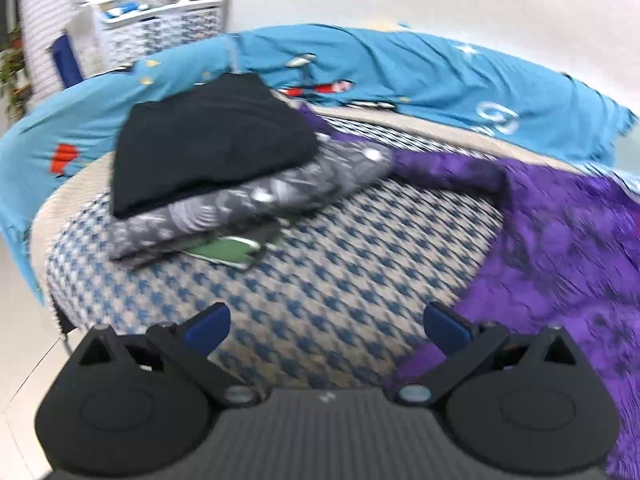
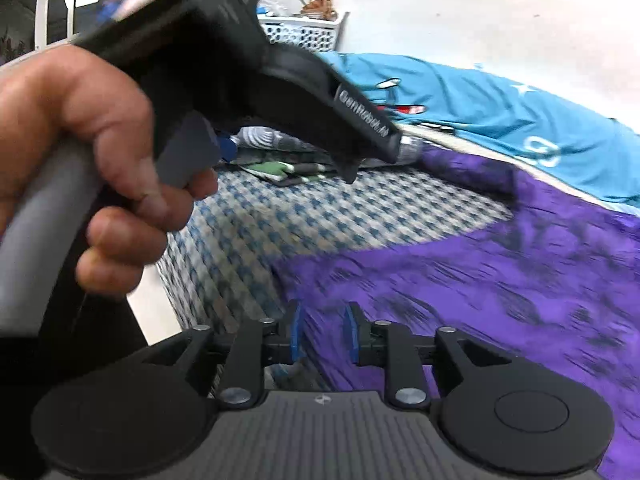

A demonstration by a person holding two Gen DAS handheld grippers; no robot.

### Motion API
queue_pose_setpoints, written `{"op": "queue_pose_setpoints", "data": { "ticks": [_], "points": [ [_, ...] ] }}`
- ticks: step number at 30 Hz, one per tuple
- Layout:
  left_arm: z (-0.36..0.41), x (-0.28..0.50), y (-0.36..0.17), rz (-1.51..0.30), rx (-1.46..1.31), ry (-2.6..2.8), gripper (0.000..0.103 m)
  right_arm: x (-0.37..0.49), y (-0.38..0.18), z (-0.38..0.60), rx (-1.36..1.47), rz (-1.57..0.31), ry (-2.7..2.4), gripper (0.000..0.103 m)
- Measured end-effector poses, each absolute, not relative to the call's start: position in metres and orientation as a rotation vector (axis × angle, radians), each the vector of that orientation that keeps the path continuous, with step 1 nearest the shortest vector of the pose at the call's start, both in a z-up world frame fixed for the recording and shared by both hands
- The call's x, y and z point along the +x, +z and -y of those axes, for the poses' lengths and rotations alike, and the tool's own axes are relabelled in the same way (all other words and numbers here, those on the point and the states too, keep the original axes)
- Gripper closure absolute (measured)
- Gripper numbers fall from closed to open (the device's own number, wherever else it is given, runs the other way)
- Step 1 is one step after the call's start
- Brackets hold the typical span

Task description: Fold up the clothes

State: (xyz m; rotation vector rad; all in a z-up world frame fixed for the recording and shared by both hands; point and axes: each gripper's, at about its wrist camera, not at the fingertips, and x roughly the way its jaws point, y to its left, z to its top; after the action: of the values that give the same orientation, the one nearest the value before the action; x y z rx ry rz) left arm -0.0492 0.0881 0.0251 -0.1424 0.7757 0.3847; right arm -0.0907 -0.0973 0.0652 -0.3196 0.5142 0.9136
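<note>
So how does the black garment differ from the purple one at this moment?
The black garment is folded into a compact block; the purple garment lies spread out and unfolded. The black one sits on top of a stack, on a grey patterned piece; the purple one lies directly on the checkered surface. The black one is plain; the purple one is mottled with dark patches. Neither is gripped.

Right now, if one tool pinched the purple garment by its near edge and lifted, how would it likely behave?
The purple garment would probably hang limp: it lies spread on the checked cover with soft wrinkles and a rope-like sleeve. It looks thin, so likely light. Lifted at one point, the rest would probably drag and bunch rather than rise flat.
</note>
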Motion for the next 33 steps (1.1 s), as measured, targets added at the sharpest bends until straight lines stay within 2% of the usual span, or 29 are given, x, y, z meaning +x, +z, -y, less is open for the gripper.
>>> {"op": "queue_pose_setpoints", "data": {
  "ticks": [12,20,22,25,27,33],
  "points": [
    [-0.030,-0.039,0.004,-0.861,-0.073,0.222,0.000,-0.119,0.046,0.166,-0.502,-0.525,0.810,0.060],
    [-0.006,-0.037,-0.008,-0.897,-0.018,0.173,0.000,-0.124,0.029,0.168,-0.596,-0.464,0.758,0.061],
    [-0.001,-0.037,-0.009,-0.899,-0.008,0.162,0.000,-0.122,0.027,0.170,-0.588,-0.462,0.757,0.063],
    [0.005,-0.037,-0.010,-0.901,0.009,0.147,0.000,-0.120,0.027,0.172,-0.575,-0.459,0.747,0.078],
    [0.009,-0.037,-0.010,-0.901,0.016,0.139,0.000,-0.116,0.028,0.174,-0.556,-0.466,0.737,0.091],
    [0.017,-0.037,-0.010,-0.895,0.033,0.123,0.000,-0.111,0.033,0.181,-0.498,-0.497,0.772,0.094]
  ]
}}
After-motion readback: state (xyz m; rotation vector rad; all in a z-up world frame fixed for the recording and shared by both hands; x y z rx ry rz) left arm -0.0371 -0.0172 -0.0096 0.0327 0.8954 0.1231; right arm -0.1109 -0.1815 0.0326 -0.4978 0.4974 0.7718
